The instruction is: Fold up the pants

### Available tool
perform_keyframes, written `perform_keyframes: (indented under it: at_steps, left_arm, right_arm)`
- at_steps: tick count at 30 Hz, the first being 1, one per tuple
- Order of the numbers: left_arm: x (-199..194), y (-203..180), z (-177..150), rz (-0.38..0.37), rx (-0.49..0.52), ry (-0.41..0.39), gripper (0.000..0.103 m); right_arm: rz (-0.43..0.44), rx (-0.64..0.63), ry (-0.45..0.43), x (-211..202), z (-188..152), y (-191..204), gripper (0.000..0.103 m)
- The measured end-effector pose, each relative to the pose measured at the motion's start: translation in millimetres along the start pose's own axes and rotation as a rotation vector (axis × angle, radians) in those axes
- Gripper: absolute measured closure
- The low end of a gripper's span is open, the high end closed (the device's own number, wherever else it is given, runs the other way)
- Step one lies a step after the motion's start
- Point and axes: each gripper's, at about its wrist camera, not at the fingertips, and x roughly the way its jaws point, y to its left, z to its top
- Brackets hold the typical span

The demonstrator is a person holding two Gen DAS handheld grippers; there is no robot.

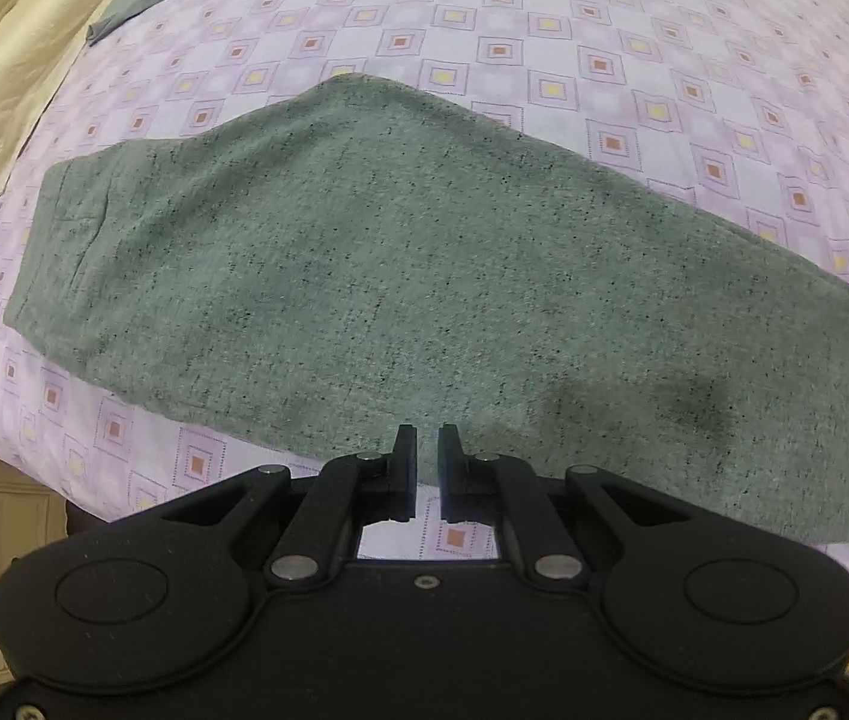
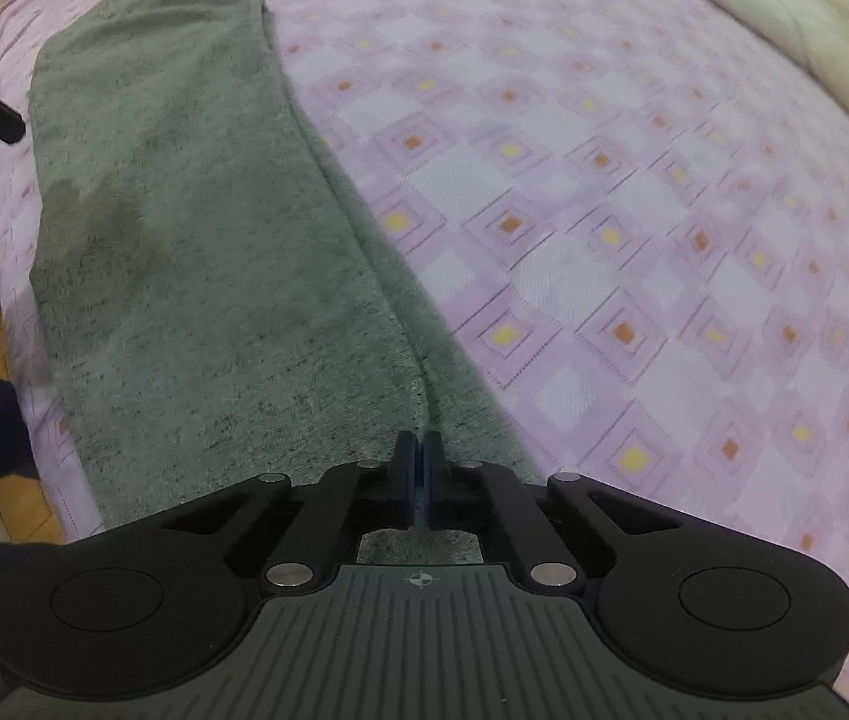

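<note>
Left gripper [image 1: 427, 450] hovers at the near edge of the grey pants [image 1: 400, 276], fingers a narrow slit apart, nothing between them. The pants lie flat on the bed [image 1: 604, 30], stretching ahead. Right gripper [image 2: 422, 462] sits over the pants' fold, fingers closed together.

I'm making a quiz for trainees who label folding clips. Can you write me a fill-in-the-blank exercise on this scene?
1. The grey pants lie flat on a bed sheet with a pattern of ____.
2. The right gripper has its fingers ____.
3. The left gripper is over the near ____ of the pants.
4. The beige pillow lies at the sheet's ____ end.

Missing words: squares; shut; edge; waistband
</note>
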Motion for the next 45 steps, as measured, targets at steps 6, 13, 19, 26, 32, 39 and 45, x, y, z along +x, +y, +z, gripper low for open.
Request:
perform_keyframes:
  at_steps: [6,13,19,26,32,39,45]
  left_arm:
    - [3,-16,5,-0.017,0.029,-0.002,0.091]
    - [6,-33,8,-0.04,0.091,-0.01,0.091]
    - [19,-57,12,-0.095,0.141,0.01,0.091]
    - [52,-93,1,-0.115,0.284,0.053,0.091]
    - [66,-100,-20,-0.087,0.391,0.066,0.092]
    - [67,-97,-22,-0.093,0.355,0.069,0.092]
    - [65,-97,-25,-0.084,0.374,0.064,0.092]
  right_arm:
    - [-0.063,0.092,0.008,18,-2,-17,0.1]
    - [-0.155,0.415,-0.14,-32,-42,-44,0.077]
    - [-0.262,0.763,-0.132,-78,-135,-55,0.075]
    - [-0.307,0.825,-0.087,-81,-168,-47,0.075]
    - [-0.262,0.908,-0.076,-62,-172,-75,0.06]
    - [-0.31,0.812,-0.056,-64,-154,-80,0.099]
    - [-0.368,0.803,-0.04,-52,-149,-88,0.088]
